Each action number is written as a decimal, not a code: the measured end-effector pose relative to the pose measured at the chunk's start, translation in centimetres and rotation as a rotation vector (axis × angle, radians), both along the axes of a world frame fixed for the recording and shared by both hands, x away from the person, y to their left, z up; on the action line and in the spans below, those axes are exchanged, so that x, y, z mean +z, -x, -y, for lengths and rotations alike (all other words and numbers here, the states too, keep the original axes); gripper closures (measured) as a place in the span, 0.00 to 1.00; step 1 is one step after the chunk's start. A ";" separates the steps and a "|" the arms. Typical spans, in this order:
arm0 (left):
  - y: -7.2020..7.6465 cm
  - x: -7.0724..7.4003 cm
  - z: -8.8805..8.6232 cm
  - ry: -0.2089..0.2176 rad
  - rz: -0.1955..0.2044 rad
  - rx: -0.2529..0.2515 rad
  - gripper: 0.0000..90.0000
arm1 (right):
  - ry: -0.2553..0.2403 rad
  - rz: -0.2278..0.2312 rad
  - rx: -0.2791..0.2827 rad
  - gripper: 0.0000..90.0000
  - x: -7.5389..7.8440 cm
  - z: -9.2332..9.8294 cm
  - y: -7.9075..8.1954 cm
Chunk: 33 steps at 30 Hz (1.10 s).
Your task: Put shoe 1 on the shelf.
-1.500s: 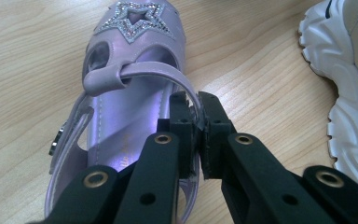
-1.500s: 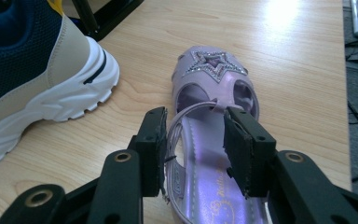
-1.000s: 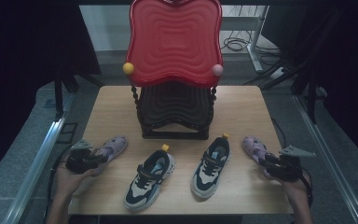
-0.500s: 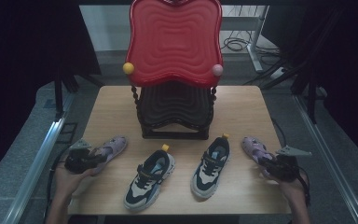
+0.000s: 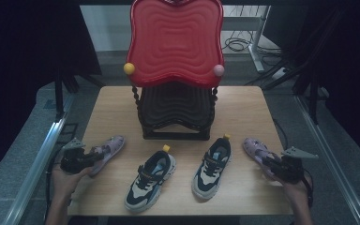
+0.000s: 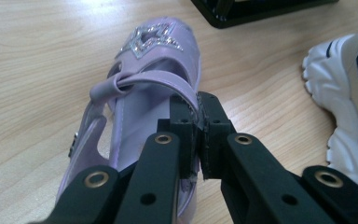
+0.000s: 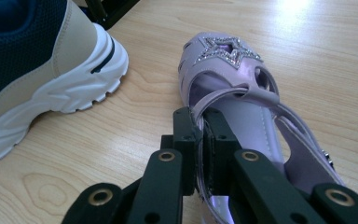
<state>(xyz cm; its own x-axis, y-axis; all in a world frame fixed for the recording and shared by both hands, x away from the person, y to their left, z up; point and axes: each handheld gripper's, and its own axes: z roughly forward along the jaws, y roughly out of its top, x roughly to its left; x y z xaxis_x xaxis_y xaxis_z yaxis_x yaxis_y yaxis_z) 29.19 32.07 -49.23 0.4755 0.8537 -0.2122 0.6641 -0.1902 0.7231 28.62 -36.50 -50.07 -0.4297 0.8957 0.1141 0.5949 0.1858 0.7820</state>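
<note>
Gripping the side wall of a lilac sandal each, both claws sit at the near corners of the wooden bench (image 5: 243, 101). The left claw (image 6: 199, 122) is clenched on the edge of the left lilac sandal (image 6: 154, 70), beside its strap; its jaws stand almost together with the thin wall pinched between them. In the high view this claw (image 5: 93, 158) lies at the near left of the bench, and its sandal (image 5: 108, 149) points toward the far right with its sole on the wood.

The right claw (image 7: 200, 128) has just been closing, and its jaws now pinch the inner wall of the right lilac sandal (image 7: 233, 79), just behind the strap. In the high view this claw (image 5: 271, 165) is at the near right, and its sandal (image 5: 255, 149) points toward the far left, resting on the bench. Each sandal carries a glittering star on the toe.

Between the two sandals lie two sneakers: the left sneaker (image 5: 151, 180) and the right sneaker (image 5: 212, 168), both navy, beige and white, toes toward the near edge, well apart from either claw. Beyond them stands a tiered rack with a red top tray (image 5: 176, 42) and a black lower tray (image 5: 176, 110).
</note>
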 end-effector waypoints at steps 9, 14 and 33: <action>0.4 0.5 -1.3 0.057 0.030 0.050 0.96 | -0.045 0.017 -0.026 0.95 0.1 0.4 0.2; 0.6 1.0 -1.6 0.098 0.056 0.065 0.96 | -0.080 0.034 -0.034 0.95 0.3 0.5 0.4; 1.2 2.2 -1.2 0.161 0.118 0.073 0.96 | -0.203 0.122 -0.089 0.95 1.1 0.9 1.0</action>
<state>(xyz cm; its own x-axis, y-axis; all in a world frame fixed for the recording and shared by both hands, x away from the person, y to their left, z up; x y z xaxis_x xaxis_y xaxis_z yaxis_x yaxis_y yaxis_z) 27.94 33.30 -47.05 0.4434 0.8461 -0.2956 0.5810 -0.0202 0.8137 27.67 -37.44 -48.94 -0.3720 0.8946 0.2475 0.5006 -0.0312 0.8651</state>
